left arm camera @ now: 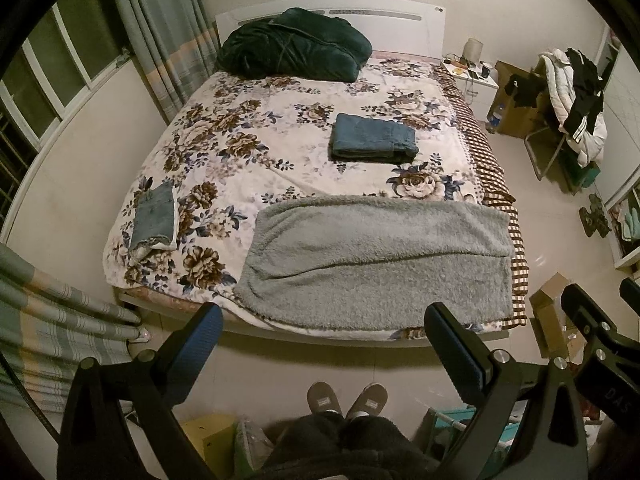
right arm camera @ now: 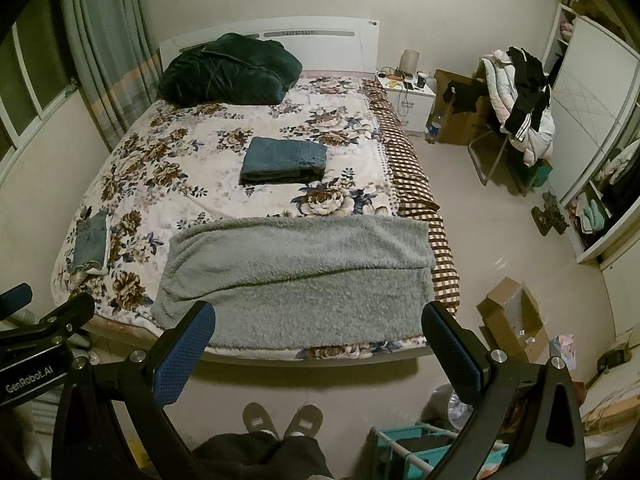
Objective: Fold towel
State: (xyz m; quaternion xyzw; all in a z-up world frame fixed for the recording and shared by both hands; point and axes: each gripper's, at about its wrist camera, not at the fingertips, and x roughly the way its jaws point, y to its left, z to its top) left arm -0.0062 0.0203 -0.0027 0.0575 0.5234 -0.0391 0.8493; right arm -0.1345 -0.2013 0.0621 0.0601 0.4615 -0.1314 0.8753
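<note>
- Left gripper (left arm camera: pixel 323 344): jaws spread wide, nothing between them; blue pads (left arm camera: pixel 200 344) face inward; it hangs above the floor just short of the foot of the bed, apart from all cloth.
- Right gripper (right arm camera: pixel 318 344): likewise spread wide and empty; blue pads (right arm camera: pixel 186 354) visible; it sits over the bed's near edge without touching the cloth; its neighbour shows at the left margin of the right wrist view.
- Person: two grey slippers (left arm camera: pixel 346 398) and dark trouser legs (left arm camera: pixel 340 444) appear below the grippers, standing on the pale floor (right arm camera: pixel 500 248) at the foot of the bed.
- Grey towel (left arm camera: pixel 380 256): fluffy, laid across the near end of the bed, doubled once lengthwise with a soft fold ridge running across it; its near edge reaches the mattress edge; also seen in the right wrist view (right arm camera: pixel 296 276).
- Floral blanket (left arm camera: pixel 256 136): covers the bed beneath the towel; a brown checked sheet (left arm camera: pixel 480 144) shows along the right side.
- Folded blue cloth (left arm camera: pixel 374 140): lies mid-bed, well apart from the grey towel.
- Small denim piece (left arm camera: pixel 154 220): lies near the left edge of the bed, beside the towel's left end but not touching it.
- Dark green quilt (left arm camera: pixel 294 44): bundled at the white headboard (left arm camera: pixel 400 20).
- Surroundings: curtains (left arm camera: pixel 160 20) on the left; nightstand (right arm camera: pixel 408 96) right of the headboard; chair heaped with clothes (right arm camera: pixel 520 104); open cardboard box (right arm camera: pixel 512 316) on the floor.
</note>
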